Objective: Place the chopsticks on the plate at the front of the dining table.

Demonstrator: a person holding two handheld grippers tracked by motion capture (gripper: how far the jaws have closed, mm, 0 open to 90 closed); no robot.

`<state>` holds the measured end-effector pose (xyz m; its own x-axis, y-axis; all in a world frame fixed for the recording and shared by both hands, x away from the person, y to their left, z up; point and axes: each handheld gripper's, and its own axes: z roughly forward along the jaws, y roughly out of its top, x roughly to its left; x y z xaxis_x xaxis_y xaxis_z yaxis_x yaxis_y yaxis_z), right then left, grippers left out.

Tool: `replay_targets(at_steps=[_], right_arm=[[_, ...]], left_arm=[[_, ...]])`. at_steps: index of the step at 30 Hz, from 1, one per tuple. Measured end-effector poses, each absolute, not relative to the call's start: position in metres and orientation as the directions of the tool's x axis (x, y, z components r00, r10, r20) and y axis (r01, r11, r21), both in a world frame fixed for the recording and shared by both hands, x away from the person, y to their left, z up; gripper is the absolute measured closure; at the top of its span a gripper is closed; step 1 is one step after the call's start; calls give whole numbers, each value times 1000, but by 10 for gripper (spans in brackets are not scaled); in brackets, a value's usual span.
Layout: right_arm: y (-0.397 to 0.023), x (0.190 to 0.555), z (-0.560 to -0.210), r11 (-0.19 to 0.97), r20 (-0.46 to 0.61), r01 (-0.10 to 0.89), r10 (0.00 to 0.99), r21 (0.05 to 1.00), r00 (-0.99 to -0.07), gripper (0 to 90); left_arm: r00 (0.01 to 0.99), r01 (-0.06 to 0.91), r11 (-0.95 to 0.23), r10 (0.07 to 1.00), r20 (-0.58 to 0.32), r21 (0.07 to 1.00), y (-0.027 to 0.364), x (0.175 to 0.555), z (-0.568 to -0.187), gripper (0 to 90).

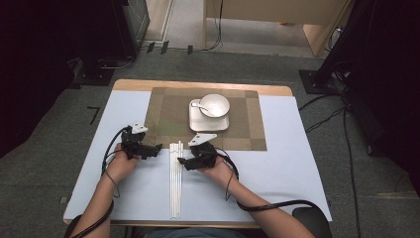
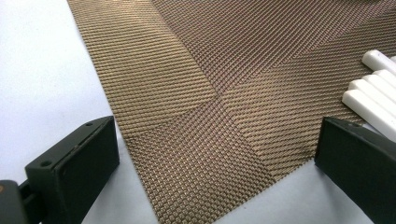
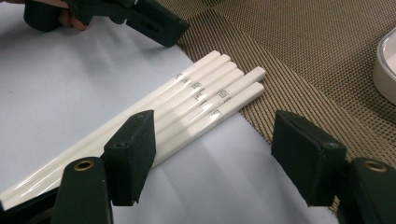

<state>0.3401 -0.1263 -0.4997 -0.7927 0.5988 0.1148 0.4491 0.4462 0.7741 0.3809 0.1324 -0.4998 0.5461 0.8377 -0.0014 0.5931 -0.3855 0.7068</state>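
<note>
Several white chopsticks [image 1: 175, 178] lie side by side on the white table cover, their far ends resting on the front edge of a woven brown placemat [image 1: 173, 116]. My left gripper [image 1: 155, 149] is just left of those ends, my right gripper [image 1: 183, 161] just right of them. In the left gripper view the left gripper [image 2: 215, 128] stands open over the placemat [image 2: 196, 84] corner, with the chopsticks [image 2: 373, 100] at the right. In the right gripper view the right gripper [image 3: 212, 122] is open; its left jaw overlaps the chopsticks [image 3: 196, 100], and nothing is gripped.
A square white plate [image 1: 195, 124] on the placemat carries a white bowl [image 1: 215, 104] with a spoon [image 1: 198, 105]. The plate's rim [image 3: 386, 65] shows at the right of the right gripper view, with the left gripper [image 3: 154, 21] at the top left. Cables trail back from both grippers.
</note>
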Motion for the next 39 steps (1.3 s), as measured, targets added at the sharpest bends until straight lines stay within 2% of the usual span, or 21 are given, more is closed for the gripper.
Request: replay_targets(at_steps=[31,39], right_arm=[[-125,339,-500,459,114,455,598,763,-794,331],[-128,339,-500,477,85,440,599,761,-796,386]], left_arm=[[546,593,-386,838,-1,707,132,381,-500,0],[546,592,-386,838,0,707,132,381,-500,0]])
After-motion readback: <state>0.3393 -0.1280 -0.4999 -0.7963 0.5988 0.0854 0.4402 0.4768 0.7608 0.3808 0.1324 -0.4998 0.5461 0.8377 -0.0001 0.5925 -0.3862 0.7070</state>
